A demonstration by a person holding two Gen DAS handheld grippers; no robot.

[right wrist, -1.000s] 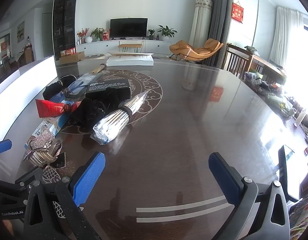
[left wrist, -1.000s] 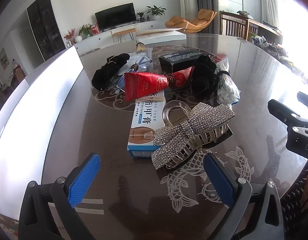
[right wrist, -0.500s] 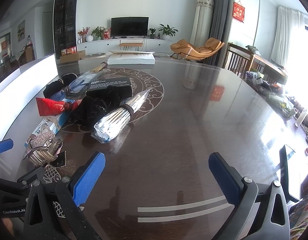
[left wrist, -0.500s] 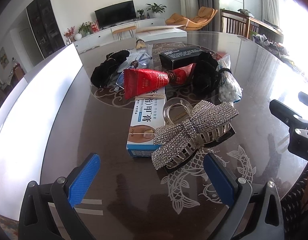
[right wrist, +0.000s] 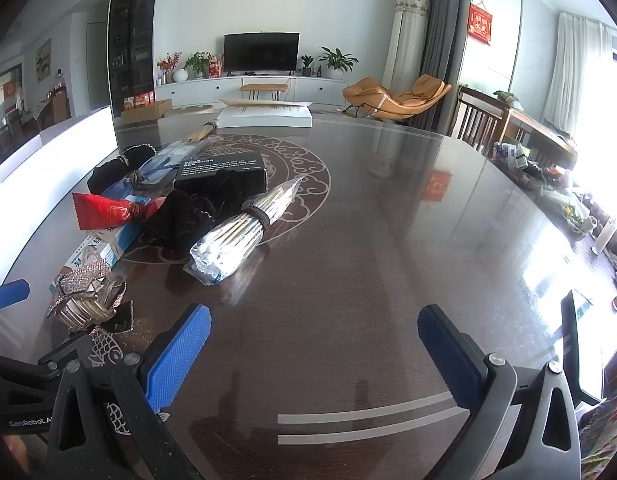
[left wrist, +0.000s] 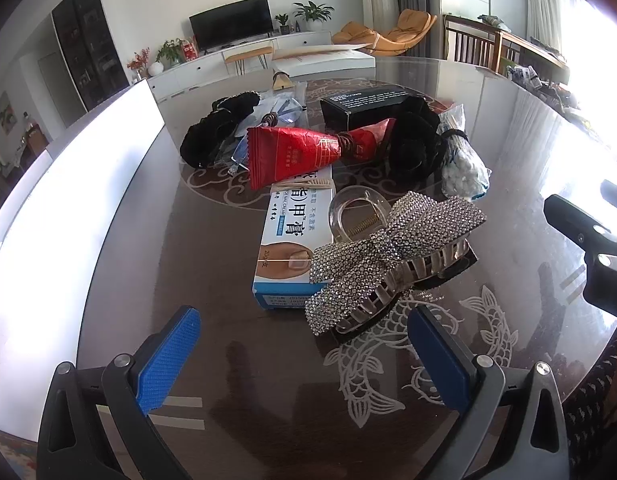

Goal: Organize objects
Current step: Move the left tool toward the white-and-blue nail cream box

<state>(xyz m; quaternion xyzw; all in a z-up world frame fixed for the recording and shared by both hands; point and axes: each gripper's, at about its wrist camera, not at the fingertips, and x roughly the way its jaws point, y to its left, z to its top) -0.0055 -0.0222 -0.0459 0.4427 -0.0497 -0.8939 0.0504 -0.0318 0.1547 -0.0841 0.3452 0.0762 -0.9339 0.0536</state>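
Jaws spread on both grippers — left gripper [left wrist: 304, 352] facing rhinestone hair claw [left wrist: 392, 256], nothing held.

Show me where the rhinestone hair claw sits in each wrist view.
Left wrist: hair claw at centre, just ahead of the open left gripper.
Right wrist: hair claw at the lower left edge, far left of the open right gripper.
Shared landmark: red pouch.

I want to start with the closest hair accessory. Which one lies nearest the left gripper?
The rhinestone bow claw clip, lying just ahead of the open left gripper. The clear claw clip sits behind it, and the black scrunchies lie farther back.
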